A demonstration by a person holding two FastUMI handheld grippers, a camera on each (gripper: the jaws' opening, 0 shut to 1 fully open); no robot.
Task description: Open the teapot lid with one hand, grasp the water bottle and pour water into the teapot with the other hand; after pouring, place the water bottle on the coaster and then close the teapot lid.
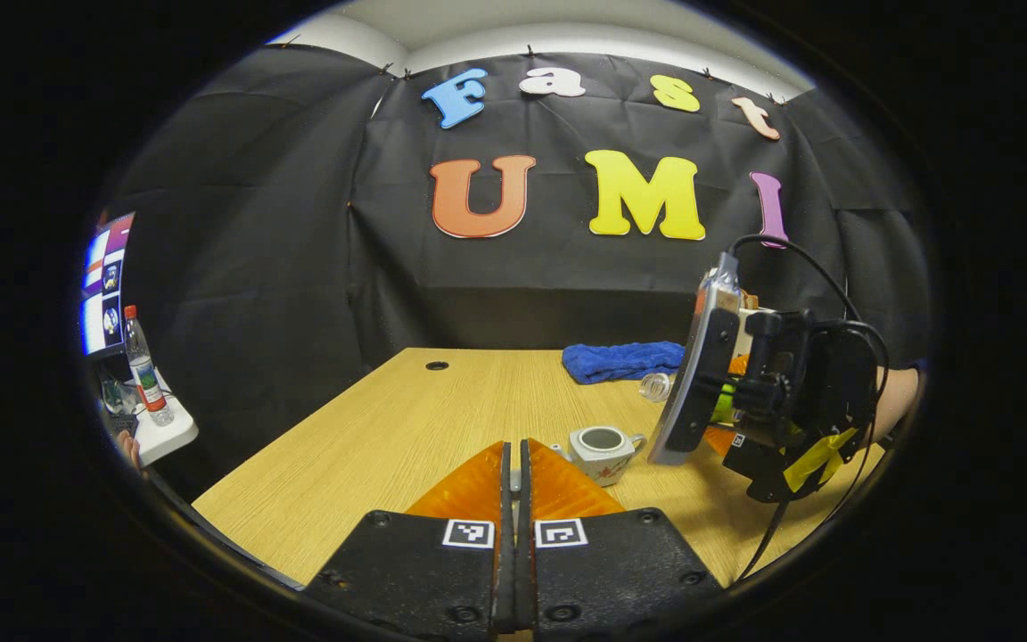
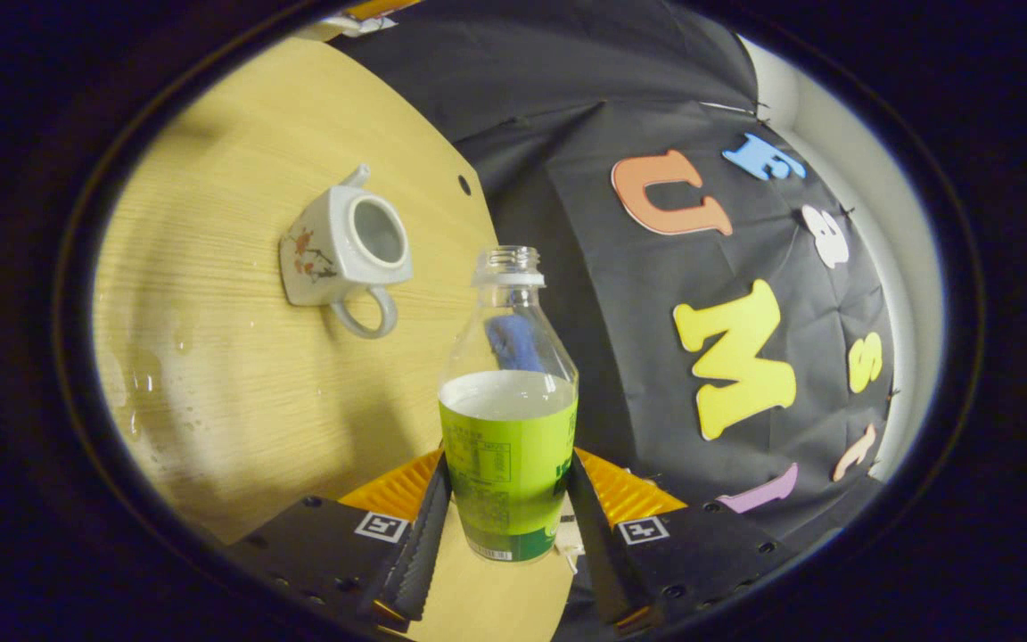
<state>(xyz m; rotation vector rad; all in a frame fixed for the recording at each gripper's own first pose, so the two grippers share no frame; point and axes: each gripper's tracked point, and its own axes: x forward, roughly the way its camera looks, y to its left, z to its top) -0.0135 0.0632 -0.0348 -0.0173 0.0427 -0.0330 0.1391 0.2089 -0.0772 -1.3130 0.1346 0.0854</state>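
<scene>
Teapot: white, with a red-and-dark floral motif on its side. Water bottle: clear plastic, bright green label with fine print. Cloth: plain blue. Table: light wood grain, wet spots visible. Side bottle: clear, red cap.

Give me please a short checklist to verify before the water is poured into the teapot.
1. Teapot lid off, opening bare: ok.
2. Right gripper shut on water bottle: ok.
3. Bottle uncapped, water inside: ok.
4. Bottle mouth over the teapot opening: not ok, it is off to one side.
5. Lid held in left gripper: cannot tell.
6. Table dry: not ok, drops lie near the teapot.
</scene>
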